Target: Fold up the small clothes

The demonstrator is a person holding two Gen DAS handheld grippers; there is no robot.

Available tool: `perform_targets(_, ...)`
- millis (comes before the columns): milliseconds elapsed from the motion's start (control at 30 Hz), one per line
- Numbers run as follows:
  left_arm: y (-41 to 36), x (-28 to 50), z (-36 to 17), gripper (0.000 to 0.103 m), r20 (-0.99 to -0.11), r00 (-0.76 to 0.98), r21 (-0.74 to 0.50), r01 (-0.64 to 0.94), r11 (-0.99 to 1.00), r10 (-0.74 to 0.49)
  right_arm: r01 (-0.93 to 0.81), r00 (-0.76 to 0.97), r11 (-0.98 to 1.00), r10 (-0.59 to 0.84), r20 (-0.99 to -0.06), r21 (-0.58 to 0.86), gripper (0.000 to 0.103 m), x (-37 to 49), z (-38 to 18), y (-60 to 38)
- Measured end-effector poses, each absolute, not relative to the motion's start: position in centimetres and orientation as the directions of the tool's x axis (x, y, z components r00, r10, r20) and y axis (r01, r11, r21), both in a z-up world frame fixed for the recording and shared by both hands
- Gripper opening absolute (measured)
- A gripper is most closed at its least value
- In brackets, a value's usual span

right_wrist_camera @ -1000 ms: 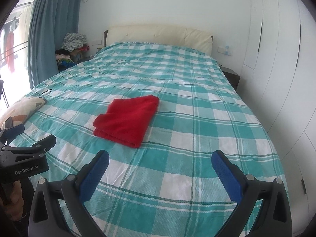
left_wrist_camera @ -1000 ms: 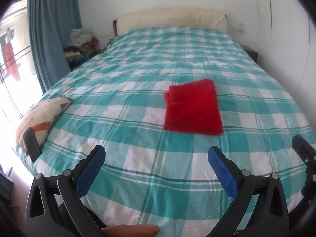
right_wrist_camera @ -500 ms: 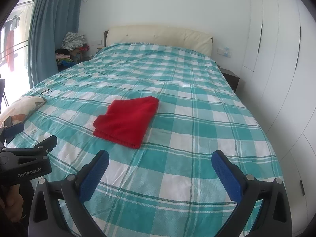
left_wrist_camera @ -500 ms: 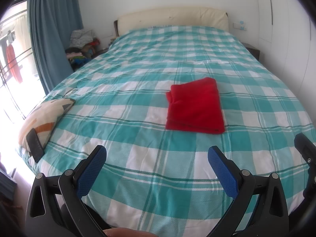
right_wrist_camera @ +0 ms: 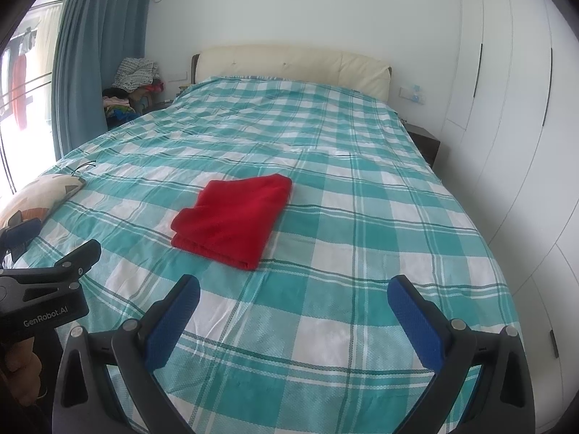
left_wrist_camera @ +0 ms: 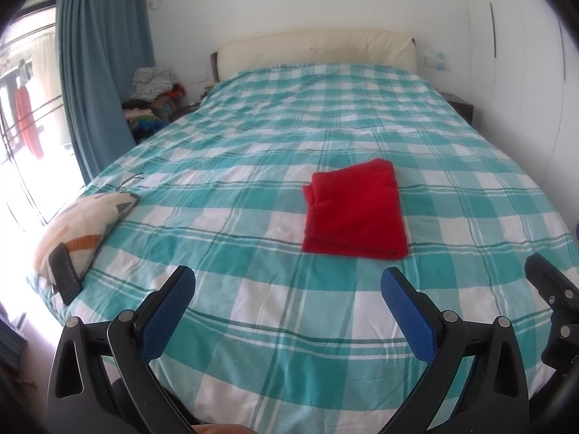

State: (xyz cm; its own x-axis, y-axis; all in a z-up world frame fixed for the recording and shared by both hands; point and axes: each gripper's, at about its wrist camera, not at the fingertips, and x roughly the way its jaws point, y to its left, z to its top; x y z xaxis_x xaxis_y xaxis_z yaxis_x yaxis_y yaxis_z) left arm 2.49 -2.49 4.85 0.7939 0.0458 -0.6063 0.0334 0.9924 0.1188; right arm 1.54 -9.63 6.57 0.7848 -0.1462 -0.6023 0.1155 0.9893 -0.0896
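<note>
Ahead of your left gripper [left_wrist_camera: 287, 302] and right gripper [right_wrist_camera: 293, 311] — both spread wide, empty — the red garment [left_wrist_camera: 356, 209] lies folded on the bed [left_wrist_camera: 253, 166]. Grab one layer and you'll likely undo that fold.

The red cloth [left_wrist_camera: 354, 209] looks soft and matt, fleecy. The sheet [left_wrist_camera: 253, 166] is thin woven cotton — lightly creased. Both grippers' fingers [right_wrist_camera: 172, 325] are matt black plastic with dimpled blue pads [left_wrist_camera: 409, 314]; the headboard [right_wrist_camera: 289, 63] is smooth, padded — leather-like.
</note>
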Motion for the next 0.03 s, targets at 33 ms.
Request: perform_targets(33,-2.42,2.51,4.87,0.103,-0.604,0.795,0.121,0.028,0.992,0.051,0.113,0.784,0.99,-0.143,-0.603,-0.088,0.102,1.59,6.55,-9.62)
